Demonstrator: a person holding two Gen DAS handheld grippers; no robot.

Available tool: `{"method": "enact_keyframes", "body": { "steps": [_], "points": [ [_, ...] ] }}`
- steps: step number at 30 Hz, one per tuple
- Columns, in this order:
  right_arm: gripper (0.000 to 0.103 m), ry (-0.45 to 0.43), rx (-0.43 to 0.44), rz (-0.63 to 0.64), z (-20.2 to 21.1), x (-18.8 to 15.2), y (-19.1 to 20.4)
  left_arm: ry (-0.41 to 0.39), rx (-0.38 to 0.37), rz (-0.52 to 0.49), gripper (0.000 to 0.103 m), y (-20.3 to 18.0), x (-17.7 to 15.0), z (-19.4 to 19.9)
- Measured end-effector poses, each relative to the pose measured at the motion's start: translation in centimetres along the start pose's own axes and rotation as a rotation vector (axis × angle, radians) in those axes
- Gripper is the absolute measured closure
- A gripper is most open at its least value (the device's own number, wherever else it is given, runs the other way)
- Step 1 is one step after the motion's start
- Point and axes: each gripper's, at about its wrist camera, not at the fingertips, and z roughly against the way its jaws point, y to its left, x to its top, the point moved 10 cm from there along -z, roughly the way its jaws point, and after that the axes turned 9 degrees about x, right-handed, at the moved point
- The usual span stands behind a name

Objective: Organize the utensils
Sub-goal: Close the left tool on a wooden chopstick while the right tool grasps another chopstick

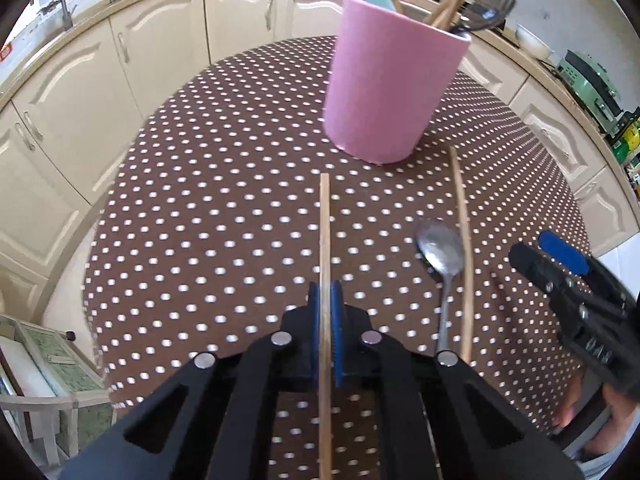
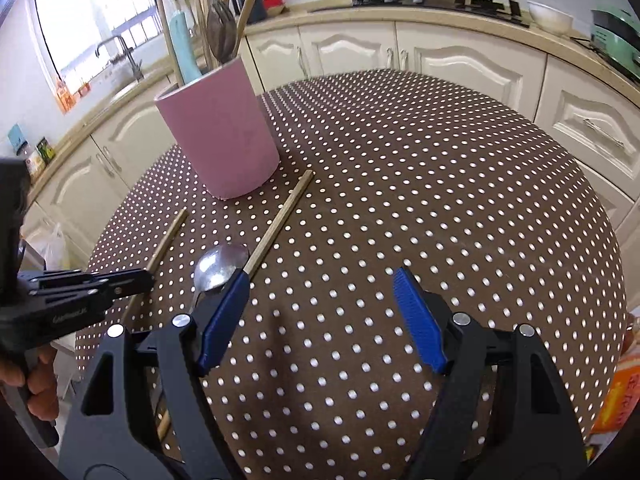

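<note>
A pink cup (image 1: 388, 92) (image 2: 220, 136) stands on the dotted table with chopsticks, spoons and a teal handle in it. My left gripper (image 1: 326, 294) (image 2: 146, 279) is shut on a wooden chopstick (image 1: 325, 220) (image 2: 170, 236) that lies pointing at the cup. To its right lie a metal spoon (image 1: 440, 248) (image 2: 220, 266) and a second chopstick (image 1: 464, 248) (image 2: 280, 220), side by side. My right gripper (image 2: 320, 280) (image 1: 532, 246) is open with nothing between its fingers, low over the table. Its left finger (image 2: 224, 312) covers the near end of the second chopstick and the spoon's neck.
The round table (image 2: 440, 200) wears a brown cloth with white dots. Cream cabinets (image 1: 80, 92) curve around its far side. A glass-topped stand (image 1: 52, 364) sits at the table's lower left. An orange box (image 2: 616, 404) lies past the right edge. A hand (image 2: 36, 388) holds the left gripper's handle.
</note>
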Motion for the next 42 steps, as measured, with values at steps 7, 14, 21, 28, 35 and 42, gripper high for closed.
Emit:
{"method": "enact_keyframes", "body": {
  "steps": [7,14,21,28,35,42],
  "points": [
    [0.039,0.131,0.038,-0.05,-3.6,1.8,1.1,0.031,-0.015,-0.003,0.097,1.4,0.2,-0.2],
    [0.052,0.242,-0.005,-0.003,-5.8,3.2,2.3,0.075,-0.064,-0.039,0.075,2.1,-0.9,0.5],
    [0.078,0.304,-0.097,0.133,-7.0,3.9,3.0,0.067,-0.041,-0.098,0.073,0.8,-1.3,0.8],
    [0.092,0.355,-0.005,0.161,-5.6,2.7,2.0,0.052,-0.005,-0.098,0.093,0.4,-2.6,0.8],
    [0.091,0.44,0.03,0.169,-4.5,1.1,1.1,0.03,-0.006,-0.085,0.096,1.9,-2.6,0.8],
    [0.091,0.457,0.007,0.174,-5.3,0.5,1.5,0.006,0.021,-0.085,0.096,1.9,-2.4,0.9]
  ]
}}
